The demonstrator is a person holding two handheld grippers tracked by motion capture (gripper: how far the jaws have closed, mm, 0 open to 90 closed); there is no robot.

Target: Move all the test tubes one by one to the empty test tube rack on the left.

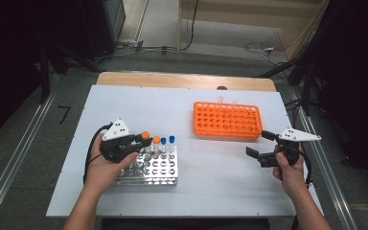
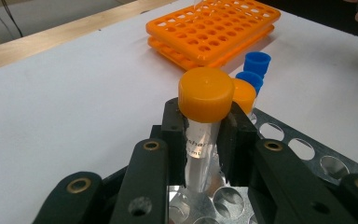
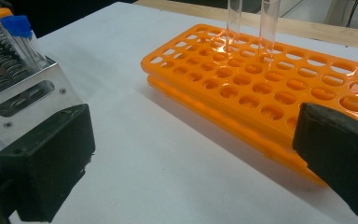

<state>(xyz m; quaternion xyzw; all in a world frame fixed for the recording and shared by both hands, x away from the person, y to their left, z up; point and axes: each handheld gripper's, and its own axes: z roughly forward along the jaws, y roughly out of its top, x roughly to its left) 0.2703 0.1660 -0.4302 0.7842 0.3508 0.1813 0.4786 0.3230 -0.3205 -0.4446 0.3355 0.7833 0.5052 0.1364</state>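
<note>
White-topped worktop (image 1: 124,103) w/ wood edge (image 1: 182,80) at back; grey floor (image 1: 24,143), cables (image 1: 256,48), dark, prob. curtained sides.

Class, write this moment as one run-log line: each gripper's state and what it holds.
left gripper: shut on orange-capped tube, over metal rack | right gripper: open, empty, beside orange rack

An orange rack (image 1: 227,120) lies on the white bench (image 1: 139,103) with two clear uncapped tubes (image 3: 268,29) standing upright in what looks like its far row.
</note>
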